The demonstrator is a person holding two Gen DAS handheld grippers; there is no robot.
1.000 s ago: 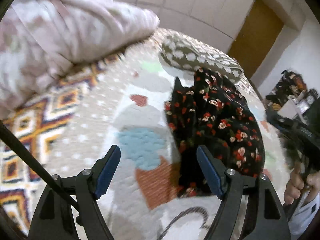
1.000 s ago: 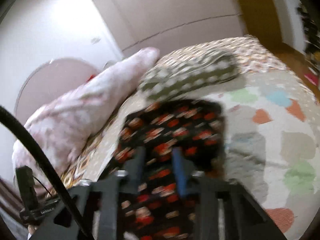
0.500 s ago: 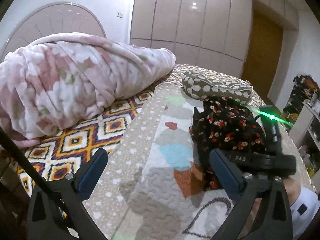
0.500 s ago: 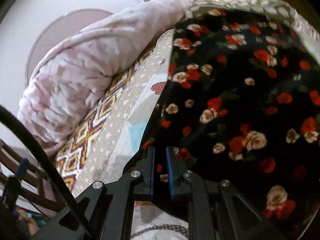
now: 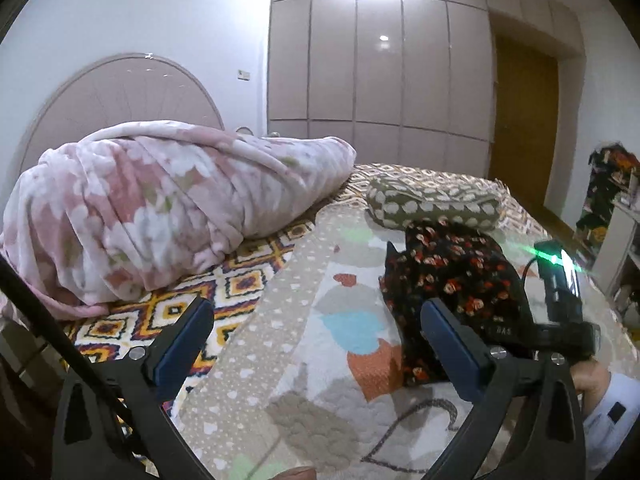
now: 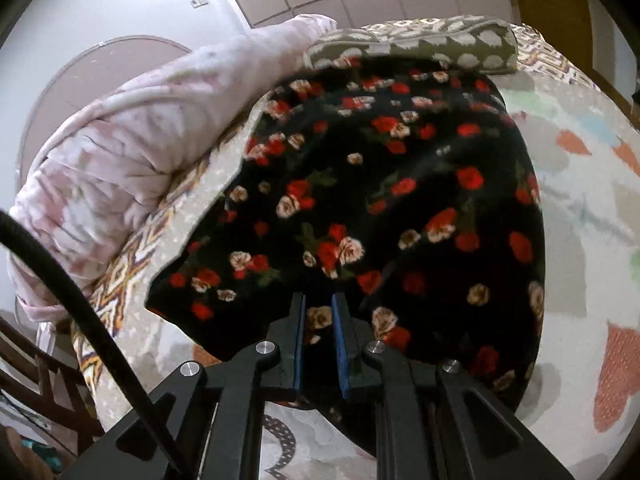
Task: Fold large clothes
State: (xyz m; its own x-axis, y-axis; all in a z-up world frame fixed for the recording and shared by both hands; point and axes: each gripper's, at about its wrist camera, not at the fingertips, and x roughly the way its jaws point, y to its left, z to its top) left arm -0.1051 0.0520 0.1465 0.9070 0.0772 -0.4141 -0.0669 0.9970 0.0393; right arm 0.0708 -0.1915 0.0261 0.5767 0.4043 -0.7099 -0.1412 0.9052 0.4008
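A black garment with red and cream flowers (image 5: 452, 280) lies in a folded heap on the patterned bedspread (image 5: 320, 344). In the right wrist view it fills the middle (image 6: 384, 208). My right gripper (image 6: 319, 312) is shut on the garment's near edge, with cloth pinched between the blue pads. Its body shows in the left wrist view at the garment's right side (image 5: 560, 320). My left gripper (image 5: 316, 336) is open and empty, held above the bedspread to the left of the garment.
A rolled pink floral blanket (image 5: 160, 208) lies at the left by the headboard. An olive pillow with white spots (image 5: 432, 204) lies just beyond the garment. Wardrobe doors (image 5: 376, 80) and a brown door (image 5: 524, 120) stand behind the bed. A wooden chair (image 6: 44, 384) is at the bed's left.
My left gripper has risen and pulled back from the garment, tilting up toward the room. My right gripper has closed in on the garment's near edge and shut on it.
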